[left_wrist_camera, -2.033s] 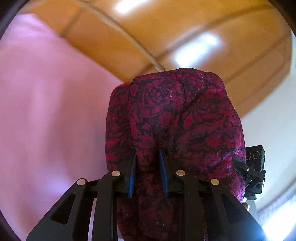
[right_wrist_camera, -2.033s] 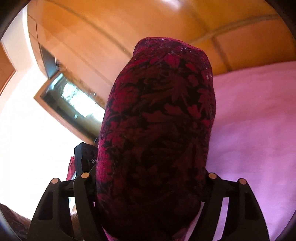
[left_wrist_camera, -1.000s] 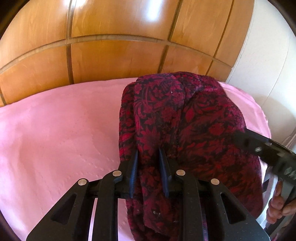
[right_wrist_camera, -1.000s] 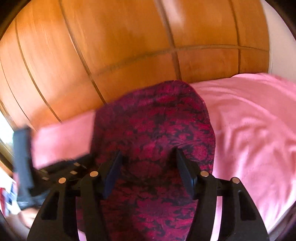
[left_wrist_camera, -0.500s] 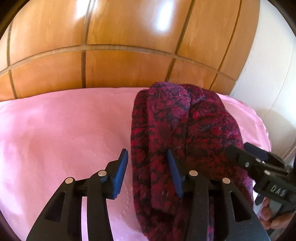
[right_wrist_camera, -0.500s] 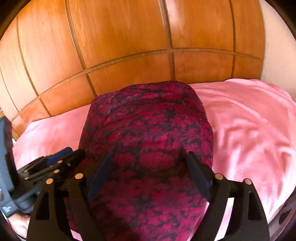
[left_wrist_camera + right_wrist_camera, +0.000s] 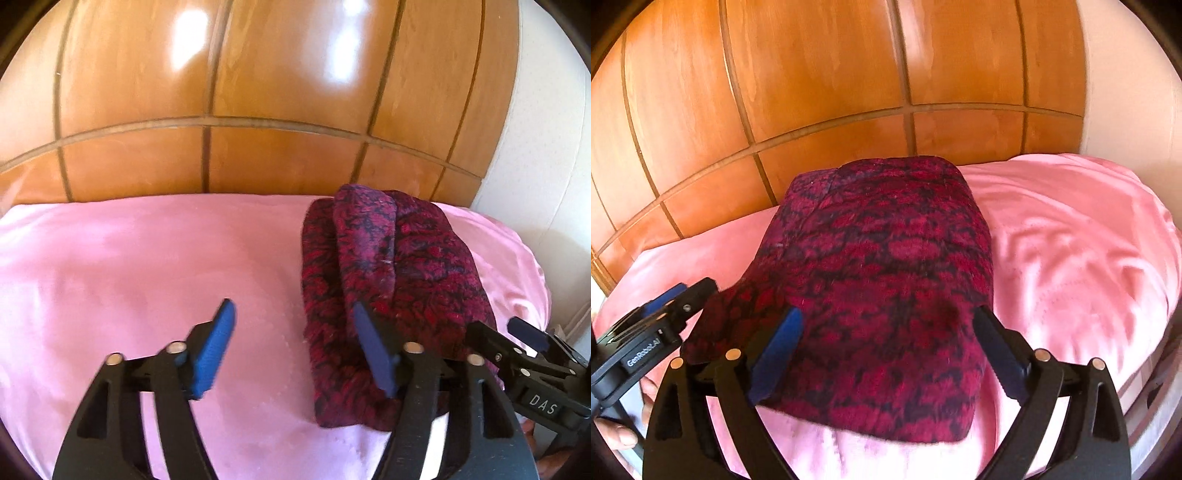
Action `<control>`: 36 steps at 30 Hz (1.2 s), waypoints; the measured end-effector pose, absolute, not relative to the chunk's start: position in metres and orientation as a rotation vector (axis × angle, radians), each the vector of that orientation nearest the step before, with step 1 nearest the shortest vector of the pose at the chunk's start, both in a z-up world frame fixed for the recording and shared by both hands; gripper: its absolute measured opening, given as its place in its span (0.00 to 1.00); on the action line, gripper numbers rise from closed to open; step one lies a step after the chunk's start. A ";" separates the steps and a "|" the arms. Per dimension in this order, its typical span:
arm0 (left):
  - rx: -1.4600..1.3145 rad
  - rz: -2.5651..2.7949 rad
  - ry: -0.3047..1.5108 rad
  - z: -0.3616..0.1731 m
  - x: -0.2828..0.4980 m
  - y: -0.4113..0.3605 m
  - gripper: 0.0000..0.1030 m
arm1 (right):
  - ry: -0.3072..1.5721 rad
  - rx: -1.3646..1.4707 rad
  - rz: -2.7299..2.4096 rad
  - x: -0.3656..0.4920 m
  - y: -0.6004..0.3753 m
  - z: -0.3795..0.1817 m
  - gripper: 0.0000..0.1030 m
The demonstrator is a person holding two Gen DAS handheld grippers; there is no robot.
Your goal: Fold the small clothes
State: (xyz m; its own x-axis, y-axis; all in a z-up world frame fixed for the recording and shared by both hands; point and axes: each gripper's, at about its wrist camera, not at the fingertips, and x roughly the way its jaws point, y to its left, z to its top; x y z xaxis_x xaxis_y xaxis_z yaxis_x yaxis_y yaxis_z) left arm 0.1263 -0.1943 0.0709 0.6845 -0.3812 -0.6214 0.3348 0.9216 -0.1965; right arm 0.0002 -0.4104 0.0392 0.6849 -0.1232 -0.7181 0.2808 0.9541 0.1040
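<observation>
Wood-panelled wall (image 7: pixel 258 92): glossy orange-brown panels with grooved joints, rising directly behind the bed and carrying bright glare patches. A pale cream wall section (image 7: pixel 535 147) adjoins it on the right side of the left wrist view.

Bed (image 7: pixel 129 266): covered in a pink sheet, smooth across the left portion, rumpled into soft creases on the right side as seen in the right wrist view.

Garment (image 7: pixel 886 277): dark red cloth with a black floral print, folded into a thick oblong bundle and resting on the pink sheet. Its long axis runs from the near edge of the bed toward the panelled wall, the far end lying close to the wall. A lengthwise crease runs along the top in the left wrist view. It lies on the right half of the bed in that view.

Right tongs (image 7: pixel 886 354): spread wide, one blue-padded finger on each side of the near end of the bundle. Whether the pads press the cloth cannot be determined.

Left tongs (image 7: pixel 295 350): released and spread wide over bare sheet. The right finger sits against the left edge of the bundle; the left finger stands apart from it.
</observation>
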 end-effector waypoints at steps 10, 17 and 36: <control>-0.047 -0.321 0.649 0.082 0.092 -0.169 0.85 | 0.751 0.190 -0.286 -0.034 -0.384 0.047 0.97; -0.054 -0.287 0.644 0.080 0.075 -0.159 0.89 | 0.729 0.160 -0.323 -0.054 -0.368 0.043 0.97; -0.035 -0.253 0.639 0.077 0.063 -0.151 0.95 | 0.703 0.146 -0.374 -0.065 -0.363 0.039 0.98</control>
